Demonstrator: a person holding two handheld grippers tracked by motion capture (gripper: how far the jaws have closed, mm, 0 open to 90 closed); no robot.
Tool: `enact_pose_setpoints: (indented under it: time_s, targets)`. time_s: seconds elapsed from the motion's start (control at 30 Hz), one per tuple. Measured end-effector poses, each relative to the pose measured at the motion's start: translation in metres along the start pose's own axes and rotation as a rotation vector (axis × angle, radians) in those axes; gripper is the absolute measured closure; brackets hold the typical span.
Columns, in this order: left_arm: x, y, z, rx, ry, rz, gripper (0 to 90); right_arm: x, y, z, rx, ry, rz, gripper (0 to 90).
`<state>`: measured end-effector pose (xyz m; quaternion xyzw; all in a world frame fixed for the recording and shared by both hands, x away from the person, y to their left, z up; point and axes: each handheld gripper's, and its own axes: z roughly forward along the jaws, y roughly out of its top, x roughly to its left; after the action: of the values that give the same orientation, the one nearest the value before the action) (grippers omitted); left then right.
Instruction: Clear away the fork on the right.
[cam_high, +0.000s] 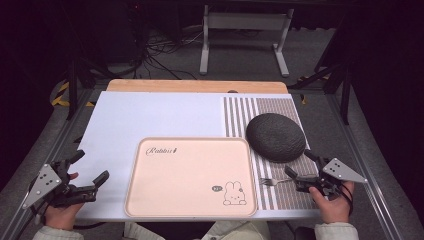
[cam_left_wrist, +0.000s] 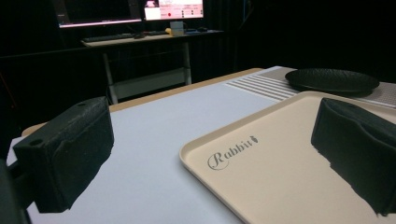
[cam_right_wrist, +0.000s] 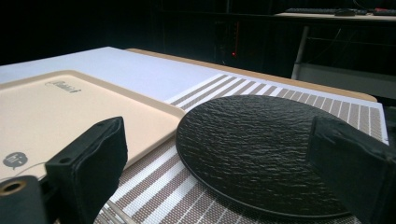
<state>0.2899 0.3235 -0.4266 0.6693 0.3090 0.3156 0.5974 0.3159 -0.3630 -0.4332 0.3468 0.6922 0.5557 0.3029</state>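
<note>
From the high view I have the left gripper (cam_high: 92, 167) off the left edge of the tray (cam_high: 190, 177), over the white part of the bench (cam_high: 150, 115). Its jaws stand wide apart with nothing between them. In the left gripper view the same two black jaws frame the near corner of the tray (cam_left_wrist: 280, 163), and I can read only "Rabbi" of the printed word before the right jaw cuts it off.

The right gripper (cam_high: 298, 165) sits at the right side of the bench over the striped mat (cam_high: 280, 107), jaws also wide open and holding nothing. A fork (cam_high: 274, 181) lies on the mat between the tray's right edge and this gripper; its handle end runs in under the gripper, so I cannot tell whether the two touch. In the right gripper view the fork is hard to make out; only a thin pale line shows at the bottom edge near the left jaw, and I cannot say what it is.

The black plate (cam_high: 275, 136) rests on the striped mat, just beyond the tray's far right corner. In the right gripper view the plate (cam_right_wrist: 252, 149) lies between the jaws, its right rim hidden behind the right jaw. The tray is bare apart from its print: a rabbit drawing at the near right corner and script at the far left. Both hands grip the handles; the sleeves are cut off by the bottom edge.
</note>
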Motion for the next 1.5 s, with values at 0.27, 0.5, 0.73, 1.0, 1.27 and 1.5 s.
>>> enact_pose_setpoints:
  time_s: [0.27,0.5,0.73,1.0,1.27,1.5]
  targets:
    - [0.0,0.0,0.001,0.003,-0.001,0.005,0.0,-0.001,-0.001,0.0,0.008,-0.003,-0.004,5.8]
    - [0.0,0.0,0.0,0.006,-0.002,0.004,0.0,-0.001,-0.002,0.001,0.016,0.001,-0.006,5.6]
    - [0.0,0.0,0.001,0.006,-0.003,0.003,0.0,-0.003,-0.003,0.001,0.012,0.003,0.005,5.6]
    - [0.0,0.0,0.0,0.01,0.001,0.001,0.0,-0.003,0.015,0.01,0.048,0.003,-0.012,6.0]
    - [0.0,0.0,0.0,0.01,0.001,0.001,0.0,0.0,0.032,0.024,0.071,0.04,-0.024,5.6]
    - [0.0,0.0,0.0,0.01,0.001,0.002,0.0,-0.001,0.044,0.033,0.106,0.082,-0.035,1.1]
